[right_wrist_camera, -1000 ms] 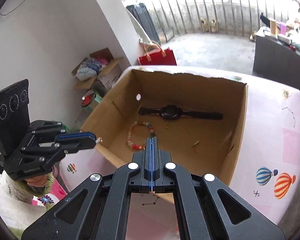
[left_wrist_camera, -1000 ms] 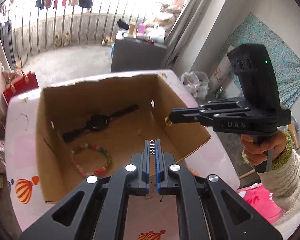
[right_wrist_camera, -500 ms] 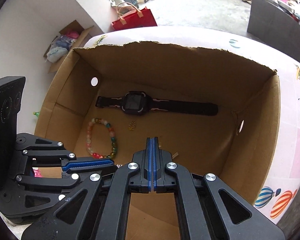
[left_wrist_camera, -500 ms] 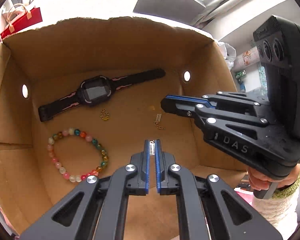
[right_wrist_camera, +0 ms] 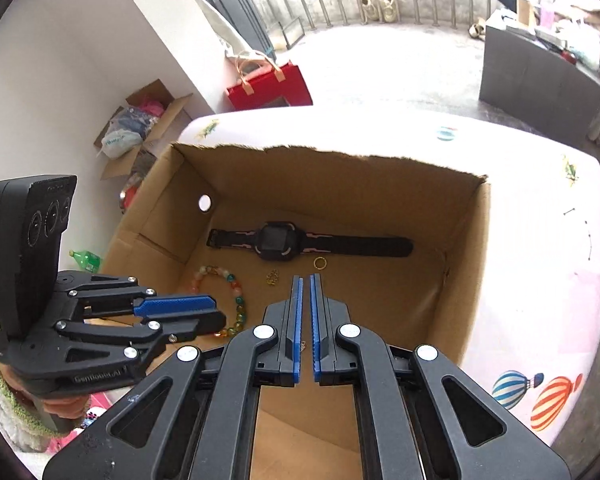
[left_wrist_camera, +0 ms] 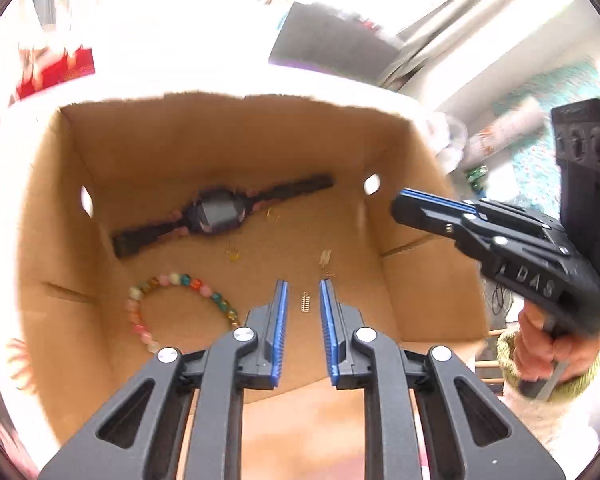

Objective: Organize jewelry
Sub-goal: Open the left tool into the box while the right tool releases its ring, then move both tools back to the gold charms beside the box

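Inside the cardboard box, the left gripper has just been opening; a small gold spring earring, apparently released, lies between its parted jaws. Right gripper slightly parted, empty.

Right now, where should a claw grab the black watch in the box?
Probably one strap of the watch, beside its square face, coming straight down from above. It lies flat on the floor of the box with both straps stretched out, and a strap is narrower than the face.

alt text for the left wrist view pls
Left gripper, jaws just opened, hangs over a small gold spring-like charm in a cardboard box holding a black watch and bead bracelet; right gripper enters from right.
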The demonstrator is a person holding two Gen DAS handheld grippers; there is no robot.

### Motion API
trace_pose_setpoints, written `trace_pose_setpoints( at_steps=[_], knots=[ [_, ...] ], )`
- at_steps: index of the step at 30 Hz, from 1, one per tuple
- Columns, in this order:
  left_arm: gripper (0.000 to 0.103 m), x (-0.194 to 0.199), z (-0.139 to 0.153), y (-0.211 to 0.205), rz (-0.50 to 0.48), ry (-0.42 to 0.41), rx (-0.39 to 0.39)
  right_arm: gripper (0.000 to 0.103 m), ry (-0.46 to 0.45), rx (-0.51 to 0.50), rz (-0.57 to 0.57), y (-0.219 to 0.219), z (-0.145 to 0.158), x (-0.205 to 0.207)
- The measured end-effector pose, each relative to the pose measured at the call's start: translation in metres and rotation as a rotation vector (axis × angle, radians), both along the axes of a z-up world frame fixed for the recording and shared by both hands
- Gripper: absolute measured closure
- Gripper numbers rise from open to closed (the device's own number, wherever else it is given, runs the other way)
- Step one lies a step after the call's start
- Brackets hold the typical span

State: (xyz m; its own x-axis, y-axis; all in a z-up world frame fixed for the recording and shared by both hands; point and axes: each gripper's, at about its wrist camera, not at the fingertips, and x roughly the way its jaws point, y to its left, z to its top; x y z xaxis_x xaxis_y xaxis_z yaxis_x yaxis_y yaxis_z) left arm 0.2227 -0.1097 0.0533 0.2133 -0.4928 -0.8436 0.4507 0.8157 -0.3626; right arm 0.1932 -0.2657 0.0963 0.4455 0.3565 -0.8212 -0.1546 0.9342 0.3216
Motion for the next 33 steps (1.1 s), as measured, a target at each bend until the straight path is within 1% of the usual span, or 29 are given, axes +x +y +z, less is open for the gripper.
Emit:
trace_pose_setpoints(
  at_steps=[1, 3, 5, 7, 9, 12, 14, 15, 17, 20, 22, 24, 26, 28, 30, 33],
  knots=[
    [0.087, -0.008, 0.011, 0.006, -0.011, -0.056, -0.005, 0.096, -0.043, 0.018, -0.016, -0.004, 0.01, -0.016],
    [0.086, -0.04, 0.03, 0.022, -0.046, -0.186, -0.027, 0.094, -0.114, 0.044, -0.06, -0.012, 0.022, -0.051],
    [0.083, -0.074, 0.042, 0.041, -0.081, -0.301, -0.042, 0.092, -0.173, 0.065, -0.095, -0.017, 0.03, -0.09],
    [0.081, -0.106, 0.042, 0.054, -0.118, -0.37, -0.051, 0.09, -0.215, 0.08, -0.126, -0.017, 0.028, -0.126],
    [0.081, -0.132, 0.033, 0.063, -0.158, -0.394, -0.039, 0.09, -0.221, 0.094, -0.142, -0.013, 0.018, -0.154],
    [0.081, -0.158, 0.01, 0.073, -0.181, -0.381, 0.015, 0.09, -0.172, 0.112, -0.16, 0.003, -0.011, -0.18],
    [0.081, -0.169, -0.007, 0.071, -0.183, -0.369, 0.039, 0.09, -0.108, 0.131, -0.159, 0.016, -0.036, -0.183],
    [0.081, -0.17, -0.017, 0.064, -0.176, -0.346, 0.041, 0.09, -0.081, 0.129, -0.152, 0.023, -0.047, -0.182],
    [0.081, -0.17, -0.036, 0.055, -0.159, -0.326, 0.037, 0.09, -0.034, 0.088, -0.136, 0.038, -0.068, -0.177],
    [0.081, -0.162, -0.057, 0.035, -0.149, -0.332, 0.066, 0.09, -0.009, 0.031, -0.138, 0.049, -0.085, -0.168],
    [0.081, -0.158, -0.066, 0.025, -0.161, -0.333, 0.08, 0.09, -0.002, 0.038, -0.154, 0.052, -0.089, -0.166],
    [0.081, -0.155, -0.071, 0.017, -0.193, -0.334, 0.085, 0.09, 0.002, 0.078, -0.172, 0.05, -0.092, -0.165],
    [0.079, -0.151, -0.077, 0.011, -0.212, -0.327, 0.111, 0.089, 0.001, 0.085, -0.196, 0.049, -0.095, -0.164],
    [0.075, -0.147, -0.08, 0.008, -0.226, -0.323, 0.119, 0.081, -0.001, 0.09, -0.212, 0.047, -0.097, -0.165],
    [0.072, -0.145, -0.084, 0.005, -0.24, -0.316, 0.122, 0.079, 0.001, 0.09, -0.224, 0.043, -0.099, -0.165],
    [0.071, -0.143, -0.09, 0.001, -0.251, -0.303, 0.142, 0.079, 0.001, 0.088, -0.235, 0.04, -0.1, -0.161]
  ],
)
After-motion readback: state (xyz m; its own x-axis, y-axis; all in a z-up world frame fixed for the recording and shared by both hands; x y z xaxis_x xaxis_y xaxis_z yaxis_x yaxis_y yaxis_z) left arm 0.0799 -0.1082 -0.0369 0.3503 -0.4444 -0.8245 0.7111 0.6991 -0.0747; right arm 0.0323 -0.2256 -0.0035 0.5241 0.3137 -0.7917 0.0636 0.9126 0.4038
